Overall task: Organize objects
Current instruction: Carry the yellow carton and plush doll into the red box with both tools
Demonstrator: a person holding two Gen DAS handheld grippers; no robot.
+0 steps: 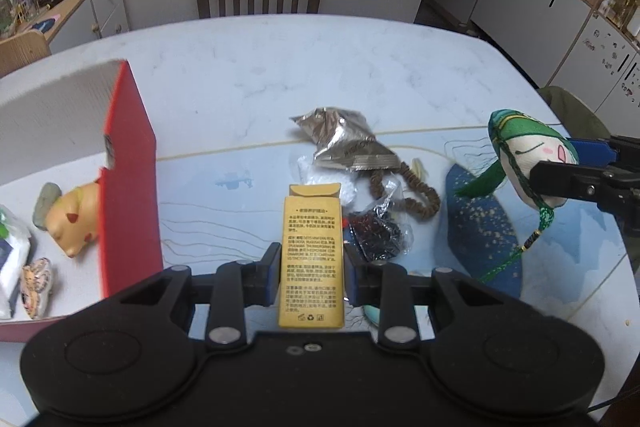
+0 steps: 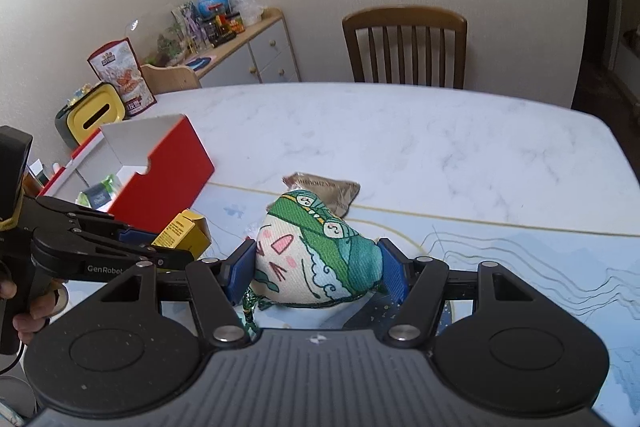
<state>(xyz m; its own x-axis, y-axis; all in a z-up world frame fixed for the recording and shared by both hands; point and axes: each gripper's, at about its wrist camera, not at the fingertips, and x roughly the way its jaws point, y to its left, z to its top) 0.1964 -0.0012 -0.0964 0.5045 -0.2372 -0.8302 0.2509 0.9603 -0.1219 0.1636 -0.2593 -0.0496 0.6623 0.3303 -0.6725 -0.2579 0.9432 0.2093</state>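
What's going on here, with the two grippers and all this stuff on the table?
A person is tidying small items off a white table, one handheld gripper in each hand. The left gripper is shut on a yellow carton, and the right gripper is shut on a green-and-white stuffed sachet, both lifted above the table. A red box stands open on the left and already holds a yellow toy and a few packets. A foil pouch, a beaded string and a clear bag lie loose on the table.

Left gripper [image 1: 312, 277] clamped on yellow carton [image 1: 312, 259]. Red box [image 1: 128, 183] at left, open. Right gripper [image 1: 576, 167] pinches green pouch [image 1: 524, 151] above table [image 1: 248, 83].
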